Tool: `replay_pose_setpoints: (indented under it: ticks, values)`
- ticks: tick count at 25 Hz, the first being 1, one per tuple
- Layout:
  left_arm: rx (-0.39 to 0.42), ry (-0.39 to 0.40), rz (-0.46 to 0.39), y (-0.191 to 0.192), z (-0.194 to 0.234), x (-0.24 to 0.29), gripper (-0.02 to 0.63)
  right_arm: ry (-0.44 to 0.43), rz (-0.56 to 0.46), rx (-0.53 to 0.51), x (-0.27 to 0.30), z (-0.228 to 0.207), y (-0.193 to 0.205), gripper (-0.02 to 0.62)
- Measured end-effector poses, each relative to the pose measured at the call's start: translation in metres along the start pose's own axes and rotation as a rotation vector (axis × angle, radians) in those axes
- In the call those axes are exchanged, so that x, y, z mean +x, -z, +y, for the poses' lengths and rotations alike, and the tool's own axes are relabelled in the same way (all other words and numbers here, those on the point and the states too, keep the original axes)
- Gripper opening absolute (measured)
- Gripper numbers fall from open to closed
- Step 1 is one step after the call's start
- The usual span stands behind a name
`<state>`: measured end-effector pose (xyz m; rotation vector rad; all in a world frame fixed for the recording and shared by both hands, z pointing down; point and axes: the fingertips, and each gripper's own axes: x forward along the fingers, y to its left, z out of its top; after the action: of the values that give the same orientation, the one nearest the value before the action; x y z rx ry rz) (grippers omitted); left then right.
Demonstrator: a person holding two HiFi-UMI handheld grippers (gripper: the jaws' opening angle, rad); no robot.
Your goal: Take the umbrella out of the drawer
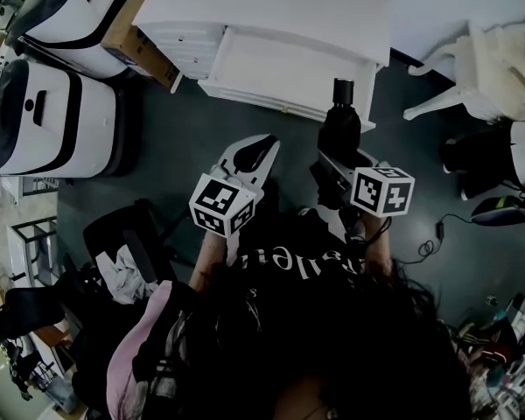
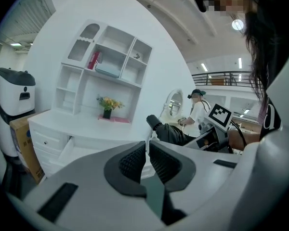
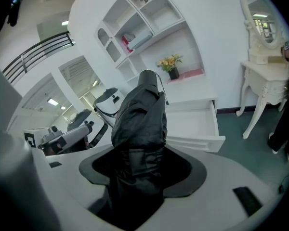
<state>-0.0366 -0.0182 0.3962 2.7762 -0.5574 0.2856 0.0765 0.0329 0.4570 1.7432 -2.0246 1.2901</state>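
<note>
A folded black umbrella (image 1: 339,129) is held off the floor in front of the white dresser (image 1: 271,7), with my right gripper (image 1: 334,166) shut on its lower part. In the right gripper view the umbrella (image 3: 142,114) stands up between the jaws and hides the pads. The dresser's drawer (image 1: 289,73) is pulled open, and its inside (image 3: 192,121) looks bare. My left gripper (image 1: 255,157) hovers to the umbrella's left, shut on nothing. Its pads (image 2: 135,160) almost meet, and the umbrella (image 2: 171,131) shows to its right.
Two white-and-black machines (image 1: 52,116) and a cardboard box (image 1: 136,38) stand left of the dresser. A white vanity table (image 1: 490,59) with a mirror (image 3: 260,18) is at the right. A black chair with clothes (image 1: 114,265) is at lower left, and a cable (image 1: 429,243) lies on the dark floor.
</note>
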Motion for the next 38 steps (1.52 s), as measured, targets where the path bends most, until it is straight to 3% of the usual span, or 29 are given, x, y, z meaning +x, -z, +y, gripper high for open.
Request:
replay_pose_setpoints:
  ticks: [6, 13, 19, 26, 38]
  values:
    - [0.019, 0.022, 0.009, 0.015, -0.067, -0.005, 0.034, -0.016, -0.006, 0.003, -0.043, -0.014, 0.036, 0.281]
    - [0.006, -0.067, 0.005, 0.033, -0.099, -0.025, 0.034, -0.06, -0.004, 0.004, -0.083, -0.02, 0.076, 0.281]
    - [0.004, -0.083, 0.024, 0.048, -0.127, -0.034, 0.034, -0.083, -0.006, 0.012, -0.104, -0.023, 0.102, 0.281]
    - [0.012, -0.052, 0.033, 0.057, -0.158, -0.033, 0.034, -0.086, -0.009, 0.008, -0.122, -0.027, 0.119, 0.281]
    - [0.032, -0.036, 0.007, 0.05, -0.171, -0.032, 0.034, -0.076, -0.033, -0.019, -0.136, -0.028, 0.119, 0.281]
